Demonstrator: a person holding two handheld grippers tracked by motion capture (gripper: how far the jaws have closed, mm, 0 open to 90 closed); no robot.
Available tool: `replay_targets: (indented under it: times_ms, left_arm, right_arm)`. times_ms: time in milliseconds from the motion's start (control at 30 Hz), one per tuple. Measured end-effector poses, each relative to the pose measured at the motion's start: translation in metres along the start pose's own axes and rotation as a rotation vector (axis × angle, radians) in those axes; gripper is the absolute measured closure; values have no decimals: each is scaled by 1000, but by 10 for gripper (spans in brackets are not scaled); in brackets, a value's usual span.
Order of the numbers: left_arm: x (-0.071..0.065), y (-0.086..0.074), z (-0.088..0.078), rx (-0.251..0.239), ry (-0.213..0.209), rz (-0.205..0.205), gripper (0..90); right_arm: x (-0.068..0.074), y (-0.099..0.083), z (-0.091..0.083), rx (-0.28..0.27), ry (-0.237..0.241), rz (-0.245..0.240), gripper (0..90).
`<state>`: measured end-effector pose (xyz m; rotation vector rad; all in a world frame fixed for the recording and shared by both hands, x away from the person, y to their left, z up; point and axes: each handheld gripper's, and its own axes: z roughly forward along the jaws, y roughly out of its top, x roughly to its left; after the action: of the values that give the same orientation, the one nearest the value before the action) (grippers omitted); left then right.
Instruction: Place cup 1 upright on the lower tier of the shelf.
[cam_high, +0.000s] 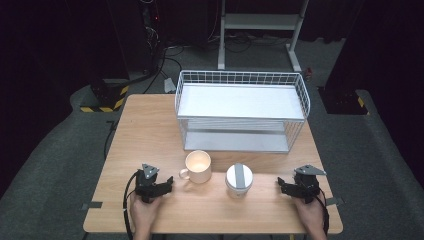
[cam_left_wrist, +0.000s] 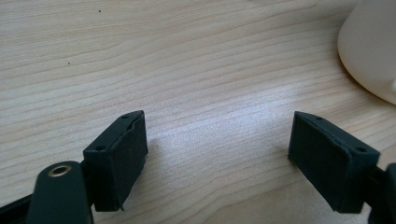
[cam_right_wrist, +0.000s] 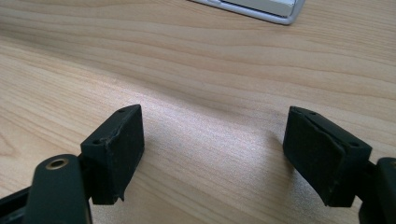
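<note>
Cream mug (cam_high: 198, 167) is sitting on the wooden table (cam_high: 150, 130) in front of the white wire rack (cam_high: 241, 109), just beside the white lidded cup (cam_high: 239, 180). Left gripper (cam_high: 169, 183) is resting near the mug's handle — jaws gaping, nothing between. Right gripper (cam_high: 281, 186) is lying beside the lidded cup — also spread wide, gripping nothing.

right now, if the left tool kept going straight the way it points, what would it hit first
Most likely the cream mug. The left tool lies low on the table, jaws open and empty, aimed toward the mug's handle side; the mug sits at the right edge of its own view, so it might only graze it.
</note>
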<state>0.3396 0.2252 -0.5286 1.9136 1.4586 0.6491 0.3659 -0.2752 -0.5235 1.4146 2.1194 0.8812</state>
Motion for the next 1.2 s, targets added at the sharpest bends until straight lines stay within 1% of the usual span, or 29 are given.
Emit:
replay_targets:
  times_ms: [433, 667, 700, 800, 833, 900, 967, 1100, 1200]
  left_arm:
    - [0, 0, 0, -1, 1, -2, 202]
    - [0, 0, 0, -1, 1, -2, 203]
    - [0, 0, 0, -1, 1, -3, 204]
    - [0, 0, 0, -1, 1, -3, 204]
    - [0, 0, 0, -1, 1, -3, 205]
    - [0, 0, 0, 0, 0, -3, 206]
    - [0, 0, 0, 0, 1, -3, 207]
    - [0, 0, 0, 0, 1, -4, 208]
    - [0, 0, 0, -2, 3, -4, 208]
  right_arm:
    - [0, 0, 0, 0, 1, 0, 206]
    - [-1, -1, -1, 1, 13, -8, 198]
    - [0, -1, -1, 4, 19, -15, 175]
    - [1, -3, -3, 4, 26, -14, 172]
    - [1, -3, -4, -1, 36, -13, 172]
    - [1, -4, -4, -8, 38, -13, 172]
    - [2, -6, -7, -17, 50, -1, 172]
    - [4, -8, -9, -21, 56, -8, 173]
    - [5, -10, -12, -36, 62, -10, 176]
